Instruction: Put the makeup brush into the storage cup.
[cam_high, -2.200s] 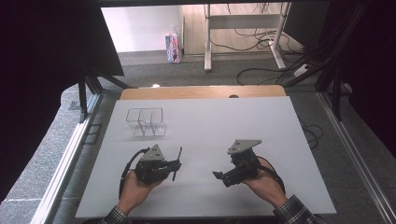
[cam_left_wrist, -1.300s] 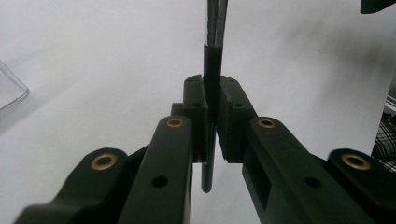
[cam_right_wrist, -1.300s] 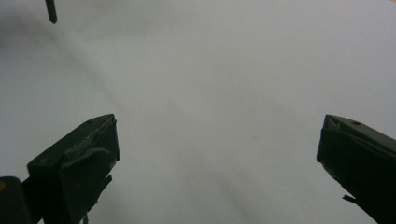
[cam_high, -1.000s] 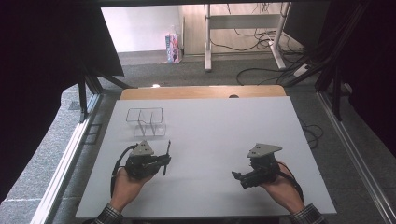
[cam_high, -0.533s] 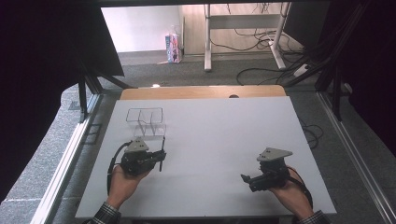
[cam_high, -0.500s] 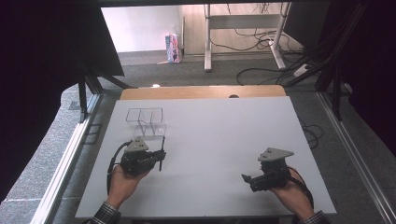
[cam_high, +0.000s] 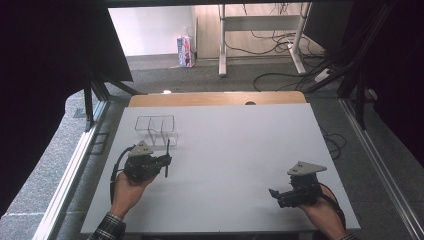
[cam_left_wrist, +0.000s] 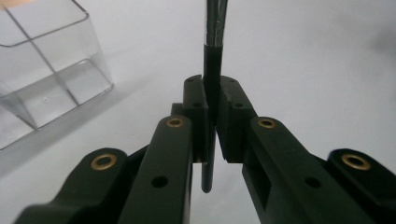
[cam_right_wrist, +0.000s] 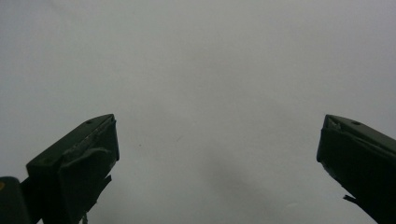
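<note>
Pen (cam_left_wrist: 213, 88) top beyond frame edge

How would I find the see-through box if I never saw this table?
Look at the white table, toward its far left corner. The clear box stands there, just beyond the left gripper and its thin dark stick. It alone is see-through, with dividers inside.

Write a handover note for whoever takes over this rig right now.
Left tool: shut on a thin dark stick, gripped at its black lower part with the shinier end pointing away.
Right tool: open, holding nothing, low over the bare white table at its near right.
Clear box: two compartments, at the table's far left, just beyond the left tool; nothing visible inside.
Done: stick picked up.
Left: probably set the stick into a compartment of the box, then release.
</note>
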